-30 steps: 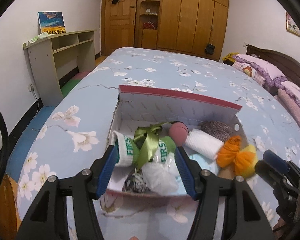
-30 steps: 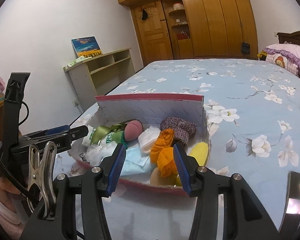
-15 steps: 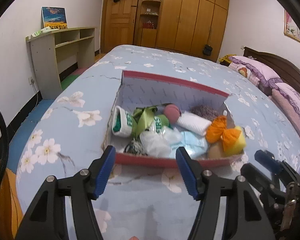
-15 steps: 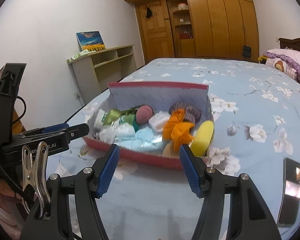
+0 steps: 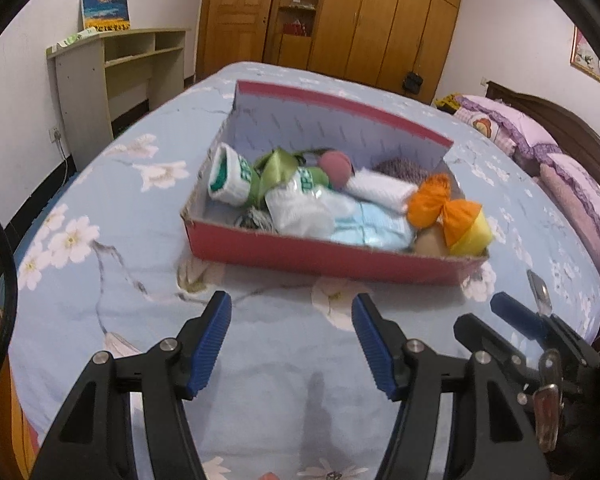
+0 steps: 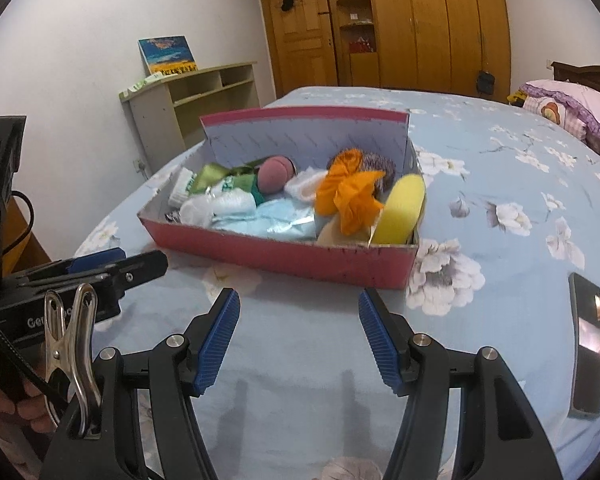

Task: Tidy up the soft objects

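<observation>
Red cardboard forms the box (image 5: 324, 258) in which the soft objects are gathered: rolled socks (image 5: 236, 174), a green ribbon (image 5: 278, 166), an orange bow (image 5: 440, 206) and a yellow sponge (image 6: 400, 208), all packed together, probably so that nothing is scattered on the flowered bed (image 5: 112, 248). Left gripper (image 5: 291, 340) and right gripper (image 6: 298, 338) are both held wide apart and empty, well short of the box, so the sorting is judged nearly finished. A phone (image 6: 588, 356) is seen lying on the bed at the right.

**Bed and what sits on it**

A bed (image 6: 520, 200) covered in a pale blue sheet with white flowers carries a red cardboard box (image 6: 284, 256) near its foot, a dark phone (image 6: 588, 348) lying flat, and pink-purple pillows (image 5: 572, 184) at the headboard.
</observation>
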`<control>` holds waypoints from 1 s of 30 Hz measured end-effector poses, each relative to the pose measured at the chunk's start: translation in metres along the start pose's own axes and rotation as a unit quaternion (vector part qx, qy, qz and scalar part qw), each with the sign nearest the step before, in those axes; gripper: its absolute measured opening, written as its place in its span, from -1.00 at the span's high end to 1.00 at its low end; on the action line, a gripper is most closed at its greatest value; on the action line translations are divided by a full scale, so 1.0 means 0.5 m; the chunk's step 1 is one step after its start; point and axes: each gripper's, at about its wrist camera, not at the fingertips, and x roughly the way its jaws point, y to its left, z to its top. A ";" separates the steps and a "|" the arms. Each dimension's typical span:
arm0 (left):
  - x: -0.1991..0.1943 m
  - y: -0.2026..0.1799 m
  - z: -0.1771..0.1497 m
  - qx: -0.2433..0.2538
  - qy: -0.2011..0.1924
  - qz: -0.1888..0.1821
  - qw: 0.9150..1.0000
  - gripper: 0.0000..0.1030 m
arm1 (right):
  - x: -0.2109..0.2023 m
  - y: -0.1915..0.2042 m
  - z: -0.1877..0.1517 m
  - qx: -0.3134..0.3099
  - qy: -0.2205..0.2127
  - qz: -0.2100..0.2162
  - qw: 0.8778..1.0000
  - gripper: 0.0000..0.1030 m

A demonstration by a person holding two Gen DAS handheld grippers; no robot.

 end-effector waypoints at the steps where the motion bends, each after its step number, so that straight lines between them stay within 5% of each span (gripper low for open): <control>1: 0.006 -0.001 -0.004 0.003 0.004 0.000 1.000 -0.28 | 0.005 -0.001 -0.003 0.001 0.004 -0.001 1.000 -0.23; 30: 0.089 0.013 -0.048 0.013 0.041 0.007 0.999 -0.29 | 0.093 -0.040 -0.054 0.046 0.066 -0.044 0.996 -0.23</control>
